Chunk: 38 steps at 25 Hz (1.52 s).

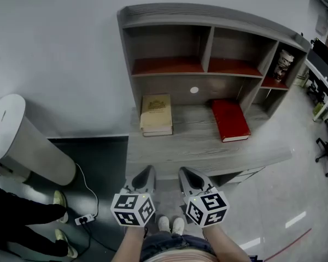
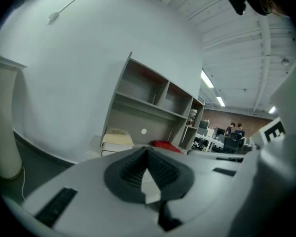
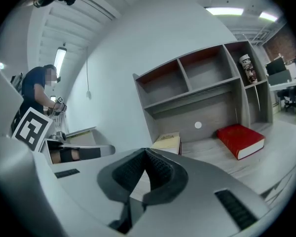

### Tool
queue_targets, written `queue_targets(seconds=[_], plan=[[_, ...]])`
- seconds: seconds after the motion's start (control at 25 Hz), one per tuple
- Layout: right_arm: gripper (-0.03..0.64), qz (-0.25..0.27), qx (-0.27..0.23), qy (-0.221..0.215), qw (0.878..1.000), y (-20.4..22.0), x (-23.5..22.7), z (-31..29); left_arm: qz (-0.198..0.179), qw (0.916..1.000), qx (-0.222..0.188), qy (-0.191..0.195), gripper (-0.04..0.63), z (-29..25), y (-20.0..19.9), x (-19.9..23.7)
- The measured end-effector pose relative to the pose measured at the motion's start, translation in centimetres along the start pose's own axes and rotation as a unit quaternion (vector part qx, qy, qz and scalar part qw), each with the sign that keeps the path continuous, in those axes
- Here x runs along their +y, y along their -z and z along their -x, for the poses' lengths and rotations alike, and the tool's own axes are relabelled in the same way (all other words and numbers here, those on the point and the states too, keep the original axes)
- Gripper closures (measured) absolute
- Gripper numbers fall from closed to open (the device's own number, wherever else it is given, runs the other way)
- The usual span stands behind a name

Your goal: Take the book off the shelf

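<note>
Two cream books (image 1: 156, 112); one red book (image 1: 229, 119); one shelf (image 1: 208, 14)

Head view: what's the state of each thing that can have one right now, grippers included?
left gripper, shut, empty, short of the desk
right gripper, shut, empty, short of the desk
cream book, closed, lying flat at the left under the shelf
red book, closed, lying flat at the right
shelf, two upper compartments hold nothing
canister, upright in the right side compartment

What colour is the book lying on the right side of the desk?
The book is red; the head view shows it best.
</note>
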State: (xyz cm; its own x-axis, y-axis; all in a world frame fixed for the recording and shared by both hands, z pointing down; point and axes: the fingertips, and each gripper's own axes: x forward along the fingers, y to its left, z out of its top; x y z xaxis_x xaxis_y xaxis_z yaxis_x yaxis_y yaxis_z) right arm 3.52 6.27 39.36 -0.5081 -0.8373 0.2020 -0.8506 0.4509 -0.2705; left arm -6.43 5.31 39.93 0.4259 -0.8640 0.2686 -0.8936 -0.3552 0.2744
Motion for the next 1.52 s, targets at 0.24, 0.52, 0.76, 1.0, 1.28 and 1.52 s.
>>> queue_targets(seconds=[0.24,0.52,0.76,1.0,1.28,1.52], plan=[[0.607,-0.005,-0.018,0.009,1.000,-0.6,-1.6,0.2,0.008,0.9999,-0.003,-0.007,0.583,-0.8,0.1,0.0],[0.607,-0.016,-0.014,0.007,1.000,-0.8,-3.3,-0.1,0.013,0.9997,-0.009,-0.017,0.583,-1.6,-0.7,0.4],[0.607,-0.017,-0.006,-0.008,1.000,-1.1,-3.5,-1.0,0.015,0.9993,-0.015,-0.031,0.583,-2.1,-1.4,0.7],[0.607,-0.017,-0.007,-0.016,1.000,-1.6,-4.0,-2.7,0.013,0.9986,-0.014,-0.049,0.583,-2.9,-2.0,2.3],[0.607,-0.014,-0.005,-0.015,1.000,-2.5,-5.7,-6.4,0.018,0.9979,-0.012,-0.061,0.583,-6.0,-3.0,5.1],[0.607,-0.021,0.013,-0.010,1.000,-2.9,-7.6,-11.4,0.017,0.9970,0.008,-0.075,0.582,-10.6,-3.8,8.9]])
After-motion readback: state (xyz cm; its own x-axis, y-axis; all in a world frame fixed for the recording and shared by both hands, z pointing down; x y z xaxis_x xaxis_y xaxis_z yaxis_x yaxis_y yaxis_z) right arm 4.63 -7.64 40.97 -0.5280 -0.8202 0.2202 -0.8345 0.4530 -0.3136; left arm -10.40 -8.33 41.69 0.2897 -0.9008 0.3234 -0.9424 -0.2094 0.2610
